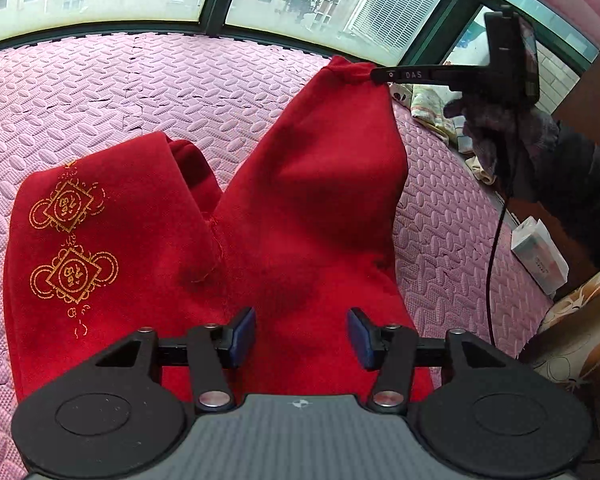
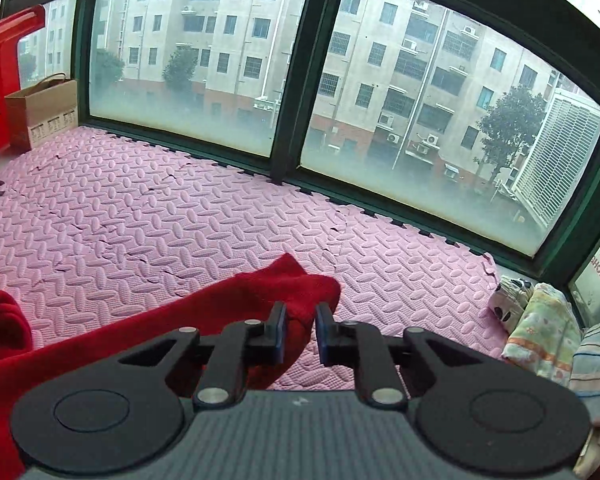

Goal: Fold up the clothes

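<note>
Red trousers with gold printed emblems lie on the pink foam mat. One leg lies flat at the left; the other leg is lifted up by its end. My left gripper is open, its blue pads apart just above the waist area of the trousers. In the left wrist view my right gripper holds the raised leg end high at the upper right. In the right wrist view my right gripper has the red cloth between its nearly shut pads.
A large window runs along the mat's far edge. A brown paper bag stands at the far left. Folded patterned clothes lie at the right. A white box and a dangling cable are at the right.
</note>
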`<control>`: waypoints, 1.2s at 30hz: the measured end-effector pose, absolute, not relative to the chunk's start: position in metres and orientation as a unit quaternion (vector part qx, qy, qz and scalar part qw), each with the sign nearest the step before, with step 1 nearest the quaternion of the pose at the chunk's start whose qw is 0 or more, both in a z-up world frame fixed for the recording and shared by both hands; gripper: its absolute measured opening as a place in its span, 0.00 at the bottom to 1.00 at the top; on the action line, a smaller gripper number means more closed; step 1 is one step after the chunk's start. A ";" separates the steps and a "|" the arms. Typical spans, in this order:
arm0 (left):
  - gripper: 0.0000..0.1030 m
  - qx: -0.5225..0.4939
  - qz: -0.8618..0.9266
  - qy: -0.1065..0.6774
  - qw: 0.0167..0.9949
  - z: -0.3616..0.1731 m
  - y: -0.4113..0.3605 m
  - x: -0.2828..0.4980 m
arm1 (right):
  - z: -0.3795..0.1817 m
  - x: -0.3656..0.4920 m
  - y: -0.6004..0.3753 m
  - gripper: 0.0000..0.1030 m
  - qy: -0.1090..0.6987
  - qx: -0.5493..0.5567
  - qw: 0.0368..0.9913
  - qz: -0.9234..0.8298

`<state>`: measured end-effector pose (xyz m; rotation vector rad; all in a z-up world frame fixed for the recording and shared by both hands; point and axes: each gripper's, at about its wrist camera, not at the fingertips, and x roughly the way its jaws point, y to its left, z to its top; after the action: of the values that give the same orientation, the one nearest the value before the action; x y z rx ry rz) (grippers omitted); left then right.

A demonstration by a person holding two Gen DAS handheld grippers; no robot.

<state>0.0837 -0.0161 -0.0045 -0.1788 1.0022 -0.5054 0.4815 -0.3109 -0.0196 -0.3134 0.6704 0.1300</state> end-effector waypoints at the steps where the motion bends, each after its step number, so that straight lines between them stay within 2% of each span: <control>1: 0.53 -0.083 -0.242 0.477 0.841 -0.006 -0.018 0.084 | -0.028 0.497 -0.312 0.14 0.340 -0.154 0.926 0.054; 4: 0.53 -0.083 -0.257 0.483 0.833 -0.008 -0.025 0.082 | -0.042 0.504 -0.321 0.14 0.357 -0.148 0.921 0.036; 8: 0.53 -0.082 -0.282 0.488 0.822 -0.009 -0.035 0.080 | -0.047 0.478 -0.316 0.17 0.382 -0.081 0.916 0.097; 11: 0.53 -0.077 -0.304 0.494 0.811 -0.012 -0.051 0.083 | -0.056 0.450 -0.308 0.23 0.401 -0.075 0.904 0.128; 17: 0.53 -0.070 -0.329 0.497 0.800 -0.015 -0.069 0.085 | -0.095 0.498 -0.298 0.28 0.428 -0.064 0.894 0.113; 22: 0.53 -0.077 -0.309 0.481 0.817 -0.006 -0.056 0.093 | -0.065 0.436 -0.283 0.29 0.406 -0.061 0.900 0.144; 27: 0.53 -0.093 -0.227 0.438 0.865 0.016 -0.008 0.111 | -0.005 0.339 -0.223 0.29 0.412 -0.056 0.870 0.265; 36: 0.62 -0.114 -0.021 0.403 0.908 0.022 0.080 0.145 | 0.008 0.272 -0.147 0.29 0.447 -0.081 0.806 0.380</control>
<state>0.1452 0.0800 0.0219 -0.2361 0.8326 -0.0442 0.2718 -0.1474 0.0085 -0.1740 0.9558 0.8137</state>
